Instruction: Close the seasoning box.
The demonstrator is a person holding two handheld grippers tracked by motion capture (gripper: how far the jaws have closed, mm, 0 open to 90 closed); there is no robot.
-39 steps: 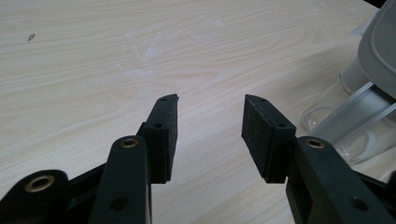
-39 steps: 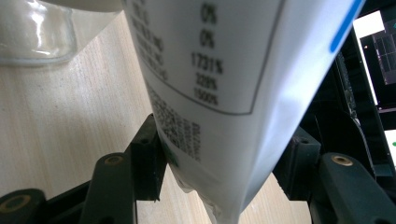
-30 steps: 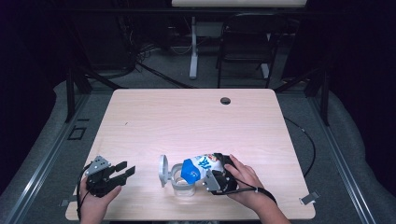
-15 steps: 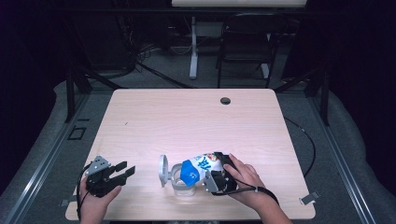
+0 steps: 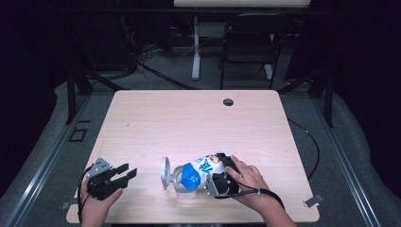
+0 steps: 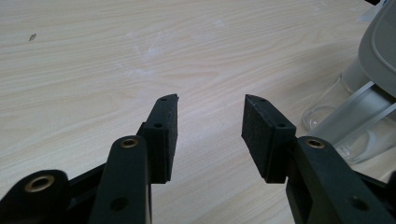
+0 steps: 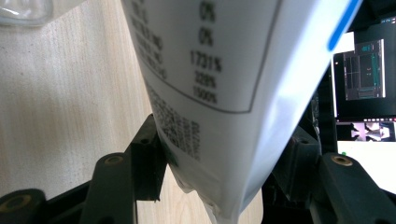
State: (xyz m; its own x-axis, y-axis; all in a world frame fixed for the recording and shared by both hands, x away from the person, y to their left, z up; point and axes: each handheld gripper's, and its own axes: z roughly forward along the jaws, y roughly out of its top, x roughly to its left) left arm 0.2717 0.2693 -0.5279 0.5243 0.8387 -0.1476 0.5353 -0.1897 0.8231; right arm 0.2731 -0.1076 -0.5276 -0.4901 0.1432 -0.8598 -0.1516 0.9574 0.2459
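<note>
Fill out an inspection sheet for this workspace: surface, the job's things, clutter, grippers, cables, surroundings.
Surface: light wood table, round dark grommet hole near its far edge.
Job's things: white-and-blue carton tipped with its blue end over a clear glass jar; the jar's hinged lid stands open at its left.
Clutter: nothing seen.
Grippers: left gripper open, empty, resting at the table's near left corner; right gripper shut on the carton.
Cables: one from the right gripper runs off the table's right side; loose cables on the floor beyond the table.
Surroundings: dark room, grey floor, chair and a stand behind the table.
</note>
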